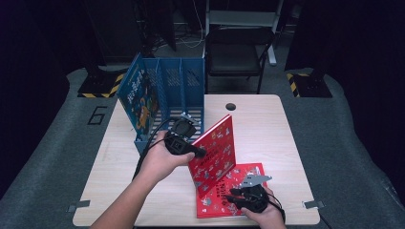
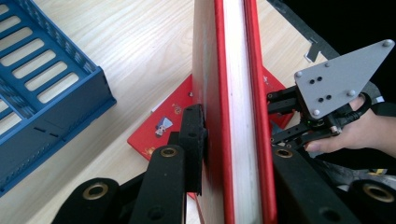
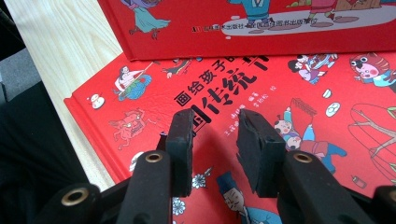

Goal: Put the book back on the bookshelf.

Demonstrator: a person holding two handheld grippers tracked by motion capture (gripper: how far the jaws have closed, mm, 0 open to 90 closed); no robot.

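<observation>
Upright red book (image 1: 214,151): clamped in left gripper (image 2: 233,140). Flat red book (image 3: 261,116), Chinese title partly legible "画给孩子", at table edge (image 1: 143,220); right gripper (image 3: 215,154) narrow, empty above it.

The high view is looking down and forward over the wooden table (image 1: 267,124) from the person's side, taking in the whole tabletop. The left gripper view is sitting close against the standing red book (image 2: 236,93), looking along its page edge. The right gripper view is hovering just beside that book, above the flat red book (image 3: 261,93). All three are sharing both books.
</observation>
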